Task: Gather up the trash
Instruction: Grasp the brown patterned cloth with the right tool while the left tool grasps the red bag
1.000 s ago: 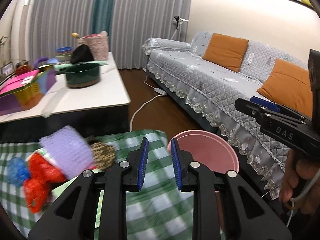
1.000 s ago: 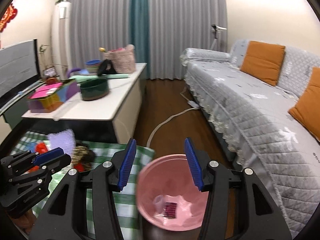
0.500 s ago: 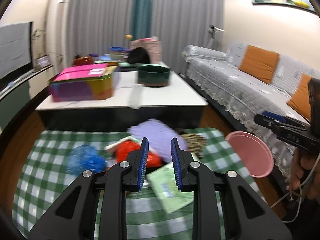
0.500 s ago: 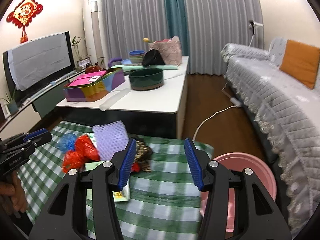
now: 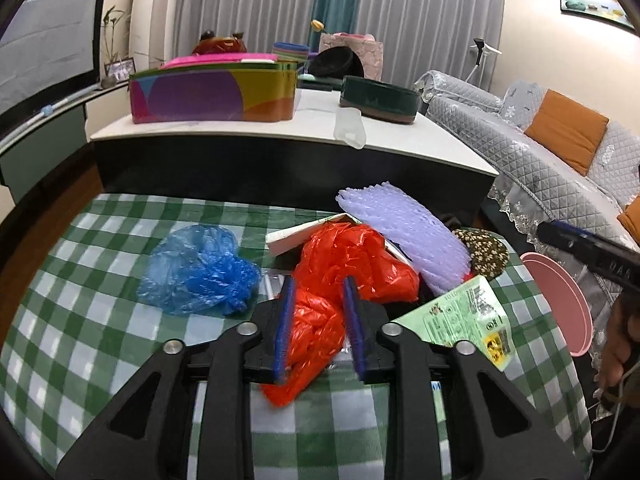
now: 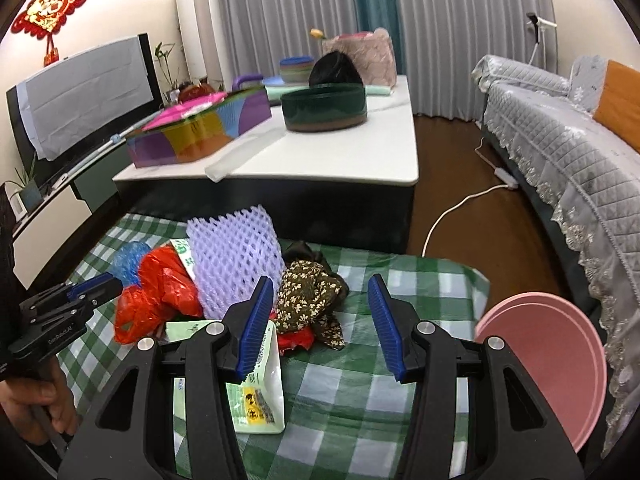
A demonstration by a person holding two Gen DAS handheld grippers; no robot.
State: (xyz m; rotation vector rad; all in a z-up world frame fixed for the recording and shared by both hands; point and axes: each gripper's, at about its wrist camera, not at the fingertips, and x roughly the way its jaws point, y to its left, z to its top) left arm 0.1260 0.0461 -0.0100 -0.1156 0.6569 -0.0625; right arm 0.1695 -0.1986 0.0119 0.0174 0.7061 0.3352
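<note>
On the green-checked cloth of the table (image 5: 100, 320), the left tongs (image 5: 318, 320) are opening astride a crumpled red plastic bag (image 5: 344, 268) without pinching it. The right tongs (image 6: 320, 320) stand spread over the cloth beside a brown floral rag (image 6: 308, 296). A round pink plastic bin (image 6: 552, 364) sits off the table's right edge.

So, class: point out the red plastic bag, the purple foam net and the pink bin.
red plastic bag (image 5: 344, 256), left wrist view, crumpled upper part.
purple foam net (image 6: 236, 256), right wrist view, mesh centre.
pink bin (image 6: 548, 356), right wrist view, outer wall.
</note>
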